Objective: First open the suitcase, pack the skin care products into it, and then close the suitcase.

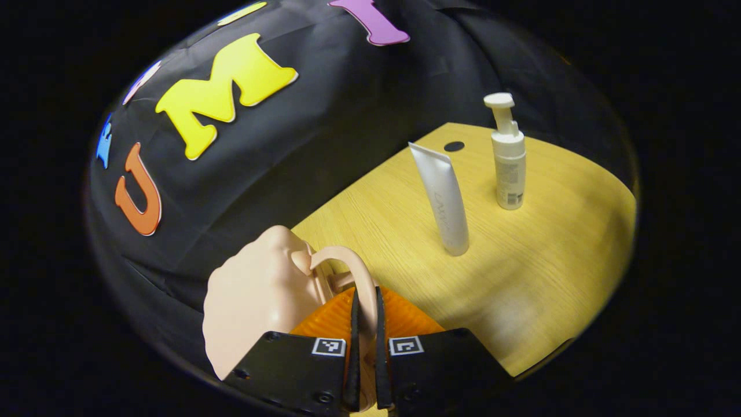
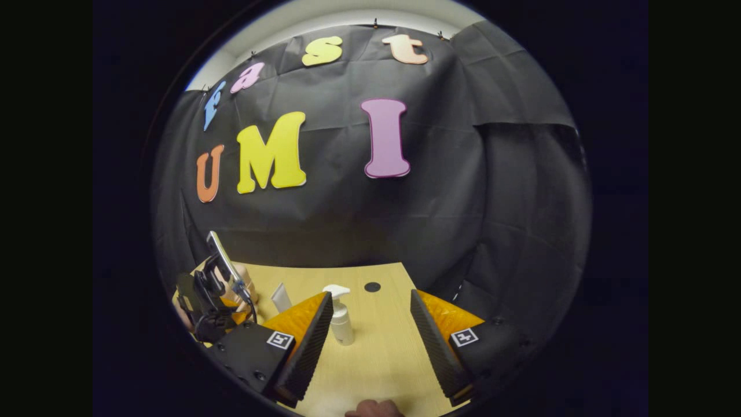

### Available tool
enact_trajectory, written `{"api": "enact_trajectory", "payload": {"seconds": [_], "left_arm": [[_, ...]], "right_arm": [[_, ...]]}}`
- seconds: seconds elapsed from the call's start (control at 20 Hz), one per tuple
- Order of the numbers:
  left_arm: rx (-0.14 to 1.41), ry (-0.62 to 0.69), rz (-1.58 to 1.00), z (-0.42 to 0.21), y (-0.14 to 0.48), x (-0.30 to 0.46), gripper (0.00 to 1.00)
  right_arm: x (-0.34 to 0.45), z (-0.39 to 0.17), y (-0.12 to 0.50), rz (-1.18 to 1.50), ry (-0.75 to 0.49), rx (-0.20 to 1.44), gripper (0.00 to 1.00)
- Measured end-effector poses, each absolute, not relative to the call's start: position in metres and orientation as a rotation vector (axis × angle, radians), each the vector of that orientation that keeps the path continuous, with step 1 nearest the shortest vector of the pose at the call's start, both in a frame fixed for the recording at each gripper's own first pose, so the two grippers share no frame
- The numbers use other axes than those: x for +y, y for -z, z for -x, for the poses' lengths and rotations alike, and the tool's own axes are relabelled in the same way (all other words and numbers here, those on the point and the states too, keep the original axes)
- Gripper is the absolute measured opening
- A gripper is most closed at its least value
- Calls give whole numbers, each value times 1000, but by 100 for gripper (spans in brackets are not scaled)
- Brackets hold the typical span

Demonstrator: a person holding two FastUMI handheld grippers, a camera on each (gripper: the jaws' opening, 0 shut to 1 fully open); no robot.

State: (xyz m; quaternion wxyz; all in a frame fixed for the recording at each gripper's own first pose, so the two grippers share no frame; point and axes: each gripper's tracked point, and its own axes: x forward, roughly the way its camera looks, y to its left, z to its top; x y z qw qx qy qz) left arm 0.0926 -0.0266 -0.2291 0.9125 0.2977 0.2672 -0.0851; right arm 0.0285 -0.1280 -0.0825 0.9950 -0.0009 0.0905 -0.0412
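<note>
1. Two fingers of the left gripper [image 1: 365, 324] are squeezing the pink suitcase's [image 1: 255, 295] handle [image 1: 353, 266] at the table's [image 1: 538, 272] edge.
2. Nearby, a white tube [image 1: 443, 200] and pump bottle [image 1: 508, 156] are standing upright.
3. Right gripper [image 2: 370, 336] is hanging wide apart.
4. Black cloth [image 2: 434, 202] is hanging behind.

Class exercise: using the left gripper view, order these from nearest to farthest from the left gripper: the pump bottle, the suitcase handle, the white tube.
1. Suitcase handle: held between the fingers of the left gripper.
2. White tube: standing mid-table, ahead and right.
3. Pump bottle: farther back, right of the tube.
</note>
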Motion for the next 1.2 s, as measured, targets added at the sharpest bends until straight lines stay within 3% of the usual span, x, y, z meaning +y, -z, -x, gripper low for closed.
{"api": "enact_trajectory", "payload": {"seconds": [0.35,0.75,0.95,1.2], "left_arm": [[351,115,-396,-90,112,11,6],[115,-64,-262,-84,1,207,6],[74,-175,-206,-85,12,319,5],[184,-287,-114,-85,92,445,5]], "right_arm": [[-91,-27,52,13,57,133,80],[-38,-30,3,38,43,77,80],[-20,-26,-16,82,69,50,80],[2,-26,-25,136,97,51,80]]}}
